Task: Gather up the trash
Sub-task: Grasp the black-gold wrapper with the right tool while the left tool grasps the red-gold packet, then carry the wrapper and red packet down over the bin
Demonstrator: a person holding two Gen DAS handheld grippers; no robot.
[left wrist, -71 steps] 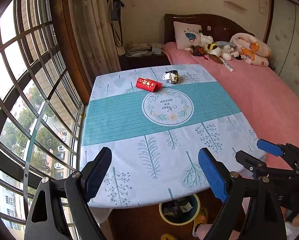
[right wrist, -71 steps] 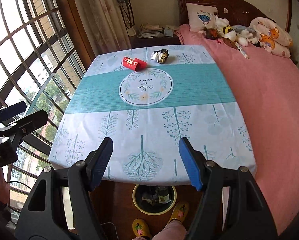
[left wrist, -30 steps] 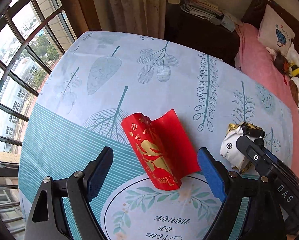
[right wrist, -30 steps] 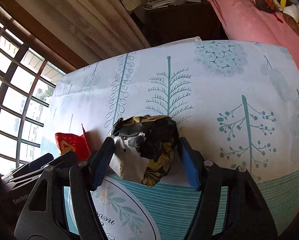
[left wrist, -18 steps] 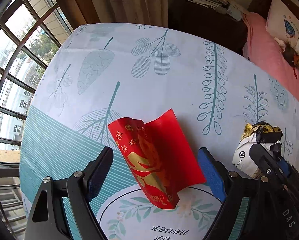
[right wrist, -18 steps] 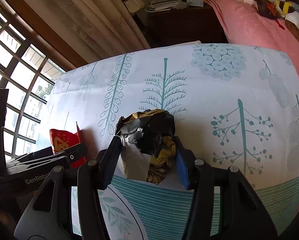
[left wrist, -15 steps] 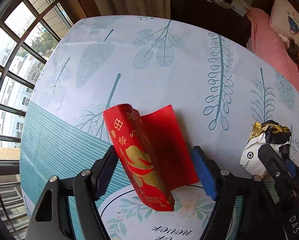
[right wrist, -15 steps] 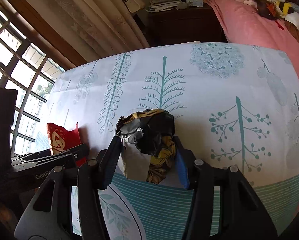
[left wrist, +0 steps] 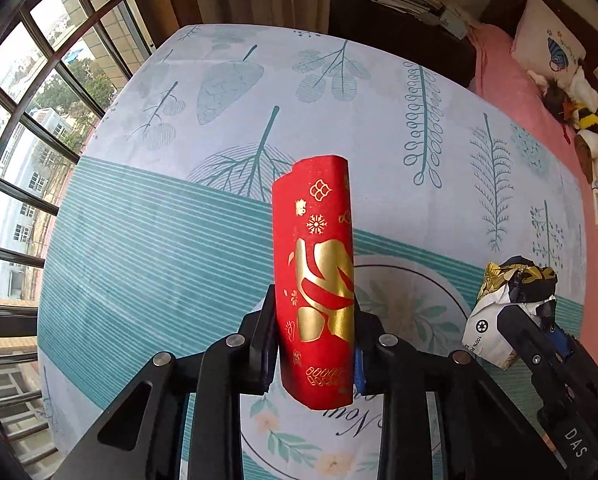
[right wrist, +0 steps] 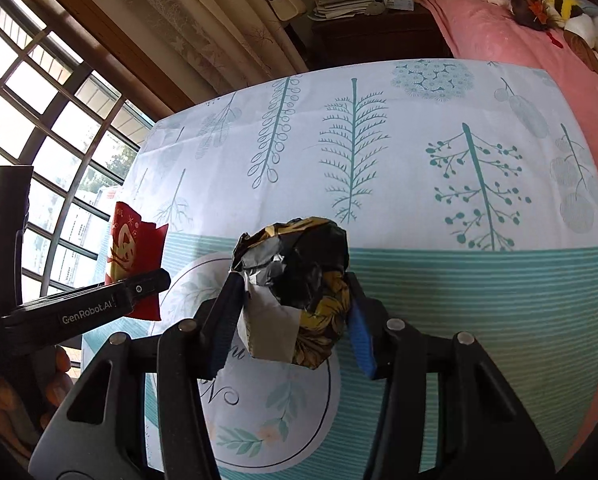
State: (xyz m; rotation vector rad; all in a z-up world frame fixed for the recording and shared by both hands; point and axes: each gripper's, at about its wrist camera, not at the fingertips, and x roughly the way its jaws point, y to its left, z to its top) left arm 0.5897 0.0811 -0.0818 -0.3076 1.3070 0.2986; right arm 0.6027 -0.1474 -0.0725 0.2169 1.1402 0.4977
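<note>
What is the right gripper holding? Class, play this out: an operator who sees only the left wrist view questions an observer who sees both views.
Observer: The right gripper is shut on a crumpled wrapper, with one finger pressing on each side.
Operator: Is the red envelope in my left gripper a flat sheet?
Observer: No. From the right wrist view the red envelope in the left gripper is folded, and a plain red flap spreads out beside the gold-printed part.

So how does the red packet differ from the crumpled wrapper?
The red packet is a smooth, folded sheet with gold print; the crumpled wrapper is a wadded ball in black, white and gold. The packet is in the left gripper, the wrapper in the right gripper. Both are clamped.
</note>
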